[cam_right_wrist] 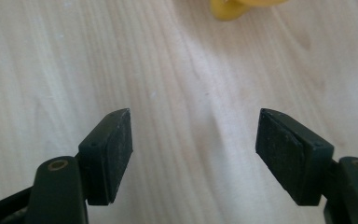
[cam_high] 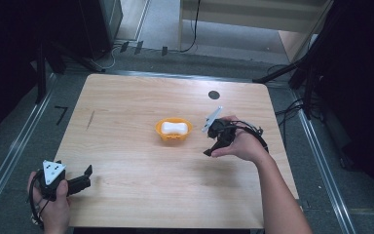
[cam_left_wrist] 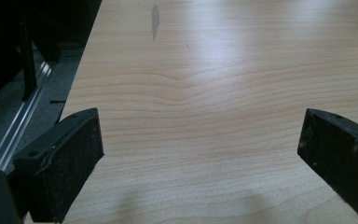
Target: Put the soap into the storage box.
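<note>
High view: left gripper (cam_high: 80,181), jaws apart, at the near table (cam_high: 141,185) edge; right gripper (cam_high: 213,146), jaws apart and empty, beside the orange dish (cam_high: 174,132) mid-table. White soap (cam_high: 173,127) inside probably light, hard, slippery; grasp its narrow waist.

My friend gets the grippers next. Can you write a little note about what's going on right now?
Left hand-held gripper: open, holding nothing, at the near left corner of the table.
Right hand-held gripper: open, holding nothing, just right of the orange bowl.
The bowl sits mid-table with a white bone-shaped piece inside it.
Done: piece lies in the bowl.
Left: probably nothing with the piece, unless the bowl itself must be moved.
</note>
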The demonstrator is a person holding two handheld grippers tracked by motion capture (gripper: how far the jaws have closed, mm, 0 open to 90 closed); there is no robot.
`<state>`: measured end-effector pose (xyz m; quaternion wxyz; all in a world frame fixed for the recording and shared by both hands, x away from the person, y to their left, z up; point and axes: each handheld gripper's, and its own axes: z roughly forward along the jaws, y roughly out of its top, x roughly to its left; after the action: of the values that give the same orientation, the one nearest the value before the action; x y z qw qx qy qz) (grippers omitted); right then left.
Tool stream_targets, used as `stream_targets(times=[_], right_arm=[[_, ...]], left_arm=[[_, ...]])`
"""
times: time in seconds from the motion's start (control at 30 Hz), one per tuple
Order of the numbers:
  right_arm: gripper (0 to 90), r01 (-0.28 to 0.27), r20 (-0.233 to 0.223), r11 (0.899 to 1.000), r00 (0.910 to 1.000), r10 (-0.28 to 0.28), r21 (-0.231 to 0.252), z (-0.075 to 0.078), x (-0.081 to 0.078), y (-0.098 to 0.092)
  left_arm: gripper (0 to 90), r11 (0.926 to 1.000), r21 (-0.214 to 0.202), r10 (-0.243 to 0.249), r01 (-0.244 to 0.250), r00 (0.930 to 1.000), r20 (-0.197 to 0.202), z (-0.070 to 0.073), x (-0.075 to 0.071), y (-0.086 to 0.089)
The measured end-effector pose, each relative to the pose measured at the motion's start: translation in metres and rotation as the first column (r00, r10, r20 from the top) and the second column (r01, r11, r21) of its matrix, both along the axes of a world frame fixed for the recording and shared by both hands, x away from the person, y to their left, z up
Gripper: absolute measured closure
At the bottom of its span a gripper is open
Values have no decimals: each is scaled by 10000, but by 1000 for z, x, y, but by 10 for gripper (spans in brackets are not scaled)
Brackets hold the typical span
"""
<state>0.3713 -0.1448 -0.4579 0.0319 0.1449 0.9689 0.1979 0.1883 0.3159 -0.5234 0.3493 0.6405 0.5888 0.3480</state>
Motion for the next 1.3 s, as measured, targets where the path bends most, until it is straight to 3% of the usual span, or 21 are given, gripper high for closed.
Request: stream_targets(times=[0.13,0.23,0.4,0.6,0.77,1.1,1.17,1.23,1.3], right_arm=[[215,471,-155,9988,9988,-473,-112,-2,-7,-7],[165,853,-217,9959,9962,-847,310,-4,-13,-15],[128,1271,-134,9904,9919,-1265,541,-10,-23,-28],[93,1756,-54,9786,9844,-1761,1071,-18,-38,-46],[32,2181,-127,9690,9758,-2181,1162,-24,-50,-59],[0,3013,71,9395,9518,-3065,1627,-35,-70,-87],[0,3153,89,9316,9466,-3222,1811,-38,-75,-93],[0,3469,163,9174,9341,-3567,1953,-42,-81,-99],[0,3545,81,9104,9312,-3645,2135,-46,-86,-104]], left_arm=[[3,10000,-7,4,-4,10000,-2,0,0,0],[3,10000,-6,1,-1,10000,28,0,0,0],[3,10000,0,4,-4,10000,-1,0,0,0],[3,10000,25,-3,3,10000,-4,0,0,0],[3,10000,49,-9,9,10000,-14,0,0,0],[3,9999,100,2,-2,10000,-4,0,0,0],[3,9999,109,-2,2,10000,-12,0,0,0],[3,9999,105,-8,9,10000,-19,0,0,0],[3,9999,140,-20,20,10000,-28,0,-1,-1]])
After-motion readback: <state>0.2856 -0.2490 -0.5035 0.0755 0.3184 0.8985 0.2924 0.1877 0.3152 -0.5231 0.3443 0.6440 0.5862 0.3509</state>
